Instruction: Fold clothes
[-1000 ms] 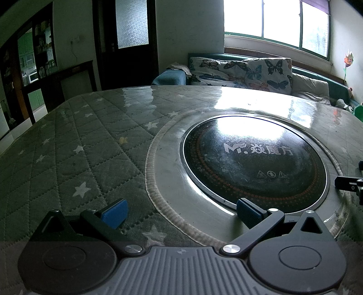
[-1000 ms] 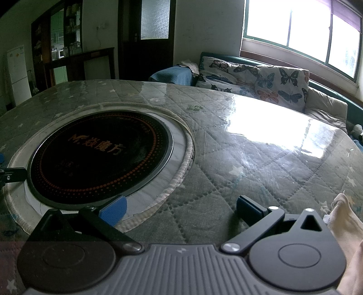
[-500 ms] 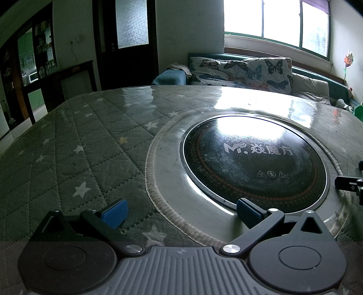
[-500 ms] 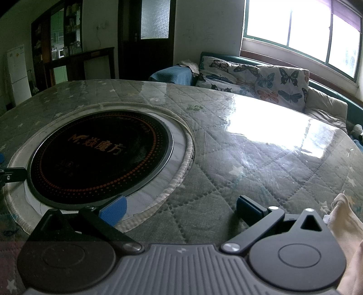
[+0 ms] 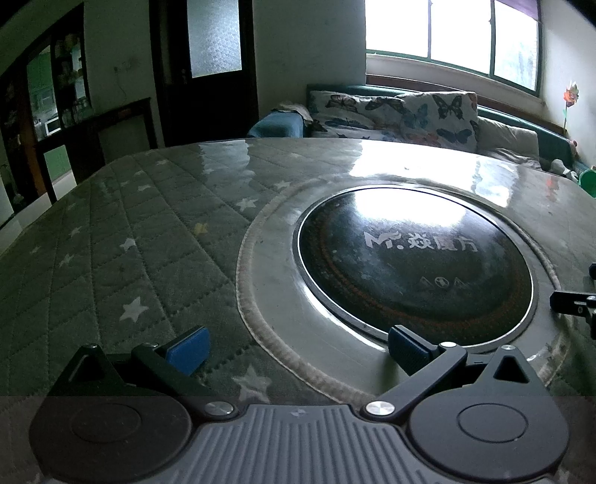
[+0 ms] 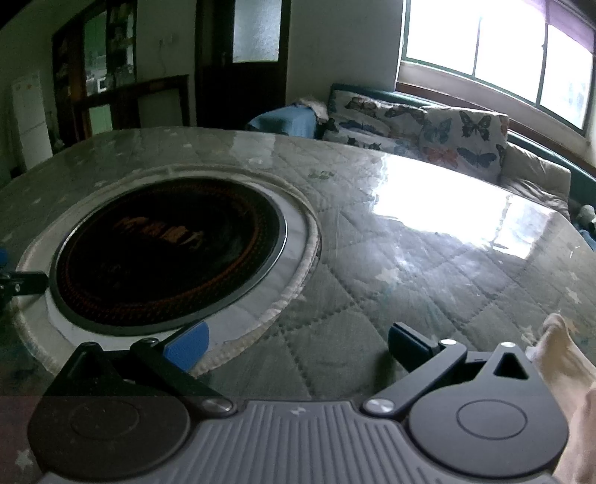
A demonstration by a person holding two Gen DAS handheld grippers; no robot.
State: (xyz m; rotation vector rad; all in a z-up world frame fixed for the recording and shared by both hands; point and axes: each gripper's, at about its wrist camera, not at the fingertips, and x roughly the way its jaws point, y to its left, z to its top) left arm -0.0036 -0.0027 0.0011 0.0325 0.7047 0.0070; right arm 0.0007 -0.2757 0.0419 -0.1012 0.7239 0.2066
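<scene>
Left gripper (image 5: pixel 298 348) spread wide, nothing between the blue pads (image 5: pixel 188 350), low over a round table (image 5: pixel 123 238) under a quilted green star-print cover and a glossy clear sheet. Just ahead of its right finger, a black round hotplate (image 5: pixel 413 268) set into the tabletop, ringed by a pale metal surround and a frayed cut edge in the cover; white lettering across the black glass, bare of any pot or dish. Ahead and to the left of this claw, only quilted cover. Far right of it, at the frame edge, a dark finger of the other gripper poking in. Right gripper (image 6: pixel 298 344) likewise spread wide and empty, low over the same cover, with the hotplate (image 6: pixel 167 253) ahead and to its left, slightly blurred in this view. Close beside its right finger, at the lower right corner of the right wrist view, a cream garment (image 6: pixel 566 361) bunched on the table edge, apart from both fingers and only partly in frame; shape and kind of clothing not tellable. Well beyond both claws, past the far rim of the table, a sofa with butterfly-print cushions (image 6: pixel 421 119) under a bright window (image 5: pixel 458 33), and to the left a dark door (image 5: pixel 208 67) and a glass-fronted cabinet with small items on its shelves, too dim to make out.
</scene>
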